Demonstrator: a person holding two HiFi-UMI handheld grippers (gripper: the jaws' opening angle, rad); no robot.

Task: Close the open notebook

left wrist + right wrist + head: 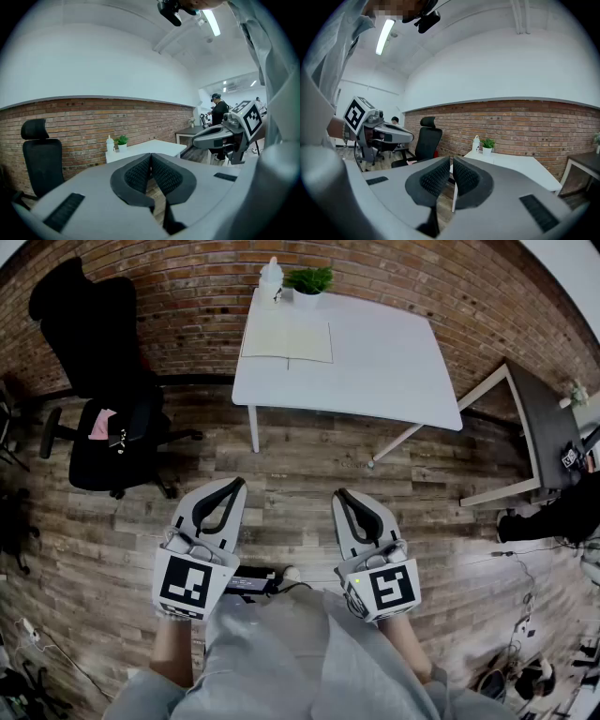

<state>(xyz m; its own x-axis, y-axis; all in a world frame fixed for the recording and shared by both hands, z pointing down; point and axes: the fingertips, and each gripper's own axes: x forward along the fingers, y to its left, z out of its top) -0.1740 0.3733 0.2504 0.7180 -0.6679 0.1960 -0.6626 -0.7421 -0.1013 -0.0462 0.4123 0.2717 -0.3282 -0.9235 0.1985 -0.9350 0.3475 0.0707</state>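
Observation:
The open notebook (287,340) lies flat with pale pages up on the far left part of a white table (375,371). My left gripper (234,486) and right gripper (342,495) hang side by side over the wood floor, close to my body and well short of the table. Both point toward it. The left gripper (151,157) has its pads pressed together with nothing between them. On the right gripper (451,161) only a sliver of a gap shows and it holds nothing. The notebook cannot be made out in either gripper view.
A white bottle (270,279) and a small potted plant (309,281) stand at the table's back edge by the brick wall. A black office chair (103,399) is to the left, a dark desk (548,427) to the right. Cables lie on the floor at the right.

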